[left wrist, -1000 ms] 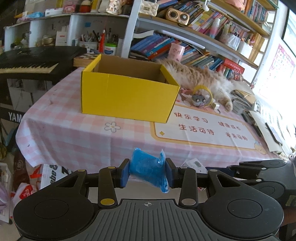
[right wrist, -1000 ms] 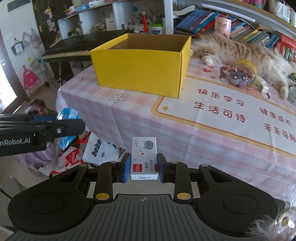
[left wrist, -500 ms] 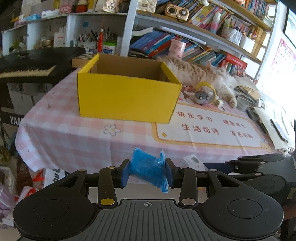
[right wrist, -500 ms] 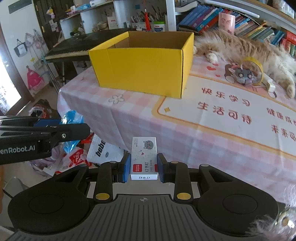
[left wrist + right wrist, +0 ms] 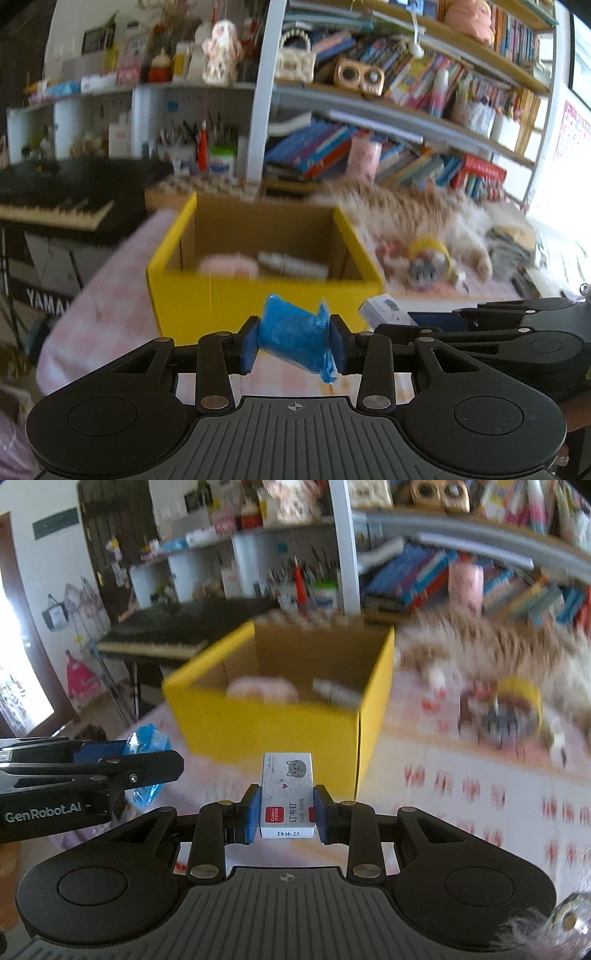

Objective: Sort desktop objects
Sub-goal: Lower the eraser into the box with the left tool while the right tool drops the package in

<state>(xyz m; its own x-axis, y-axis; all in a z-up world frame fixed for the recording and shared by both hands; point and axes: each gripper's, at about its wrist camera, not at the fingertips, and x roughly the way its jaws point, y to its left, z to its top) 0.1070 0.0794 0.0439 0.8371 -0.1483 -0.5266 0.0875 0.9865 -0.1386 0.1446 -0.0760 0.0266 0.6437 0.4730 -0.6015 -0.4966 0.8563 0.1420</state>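
Note:
My left gripper (image 5: 293,341) is shut on a crumpled blue plastic packet (image 5: 295,338), held just before the near wall of the open yellow box (image 5: 258,299). My right gripper (image 5: 286,814) is shut on a small white staples box (image 5: 287,794) with a cat face, held near the yellow box's (image 5: 266,731) front right corner. The yellow box holds a pink object (image 5: 262,688) and a white tube-like item (image 5: 334,692). The left gripper with the blue packet (image 5: 146,744) shows at the left of the right wrist view; the right gripper and staples box (image 5: 382,310) show at the right of the left wrist view.
A pink checked tablecloth (image 5: 480,794) covers the table. A fluffy cat (image 5: 413,210) lies behind the box to the right, with a yellow tape roll (image 5: 430,251) and a small grey toy beside it. A keyboard piano (image 5: 48,192) stands at left, bookshelves behind.
Both grippers have risen and moved forward towards the yellow box, so its inside now shows. Each keeps its hold. The view is motion-blurred.

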